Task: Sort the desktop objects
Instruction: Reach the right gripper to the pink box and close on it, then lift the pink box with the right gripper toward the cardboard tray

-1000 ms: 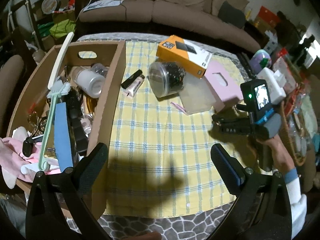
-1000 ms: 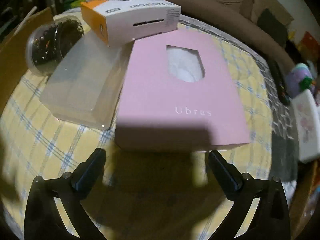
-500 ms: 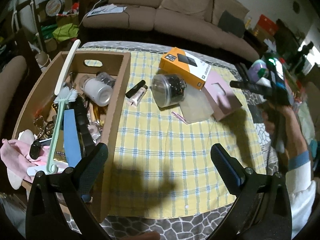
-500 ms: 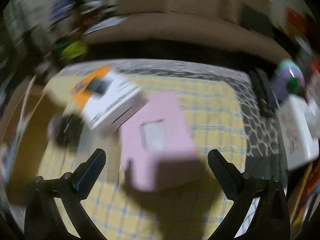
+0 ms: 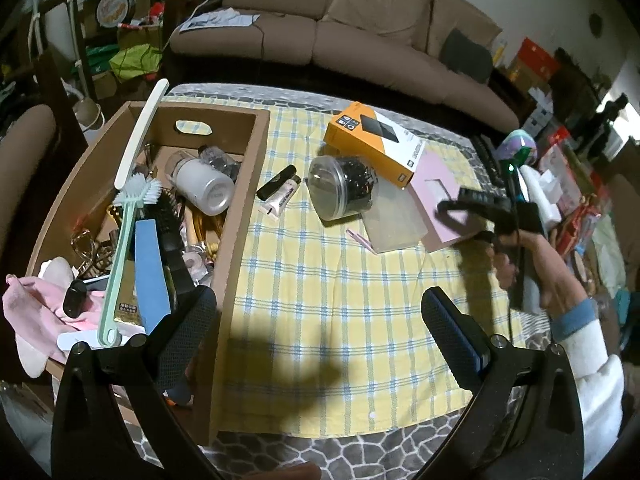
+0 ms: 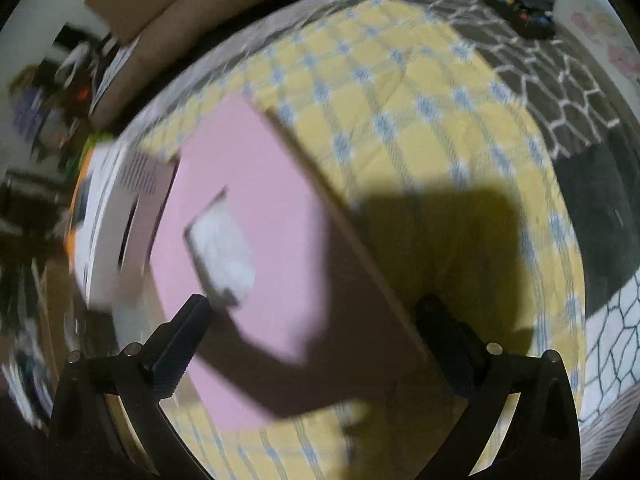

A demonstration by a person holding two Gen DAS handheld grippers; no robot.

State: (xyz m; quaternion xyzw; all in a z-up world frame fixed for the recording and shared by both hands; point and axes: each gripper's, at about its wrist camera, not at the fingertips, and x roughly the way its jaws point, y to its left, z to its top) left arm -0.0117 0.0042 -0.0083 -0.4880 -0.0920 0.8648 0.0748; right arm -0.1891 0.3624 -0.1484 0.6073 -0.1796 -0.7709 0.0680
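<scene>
left gripper (image 5: 318,334) wide apart, empty, waits low by the box (image 5: 240,216) | right gripper (image 6: 316,320) wide apart, empty, has swung back down over the pink box (image 6: 256,248) after lifting away | pink box lies on the cloth (image 5: 320,280), beside the orange box (image 5: 376,140) | grab looks next

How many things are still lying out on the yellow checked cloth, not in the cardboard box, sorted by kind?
Boxes: 2, orange box and pink box
Jars: 1, clear jar
Tubes: 2, black tube and white tube
Clear plastic lid: 1
Small pink stick: 1
Total: 7
</scene>
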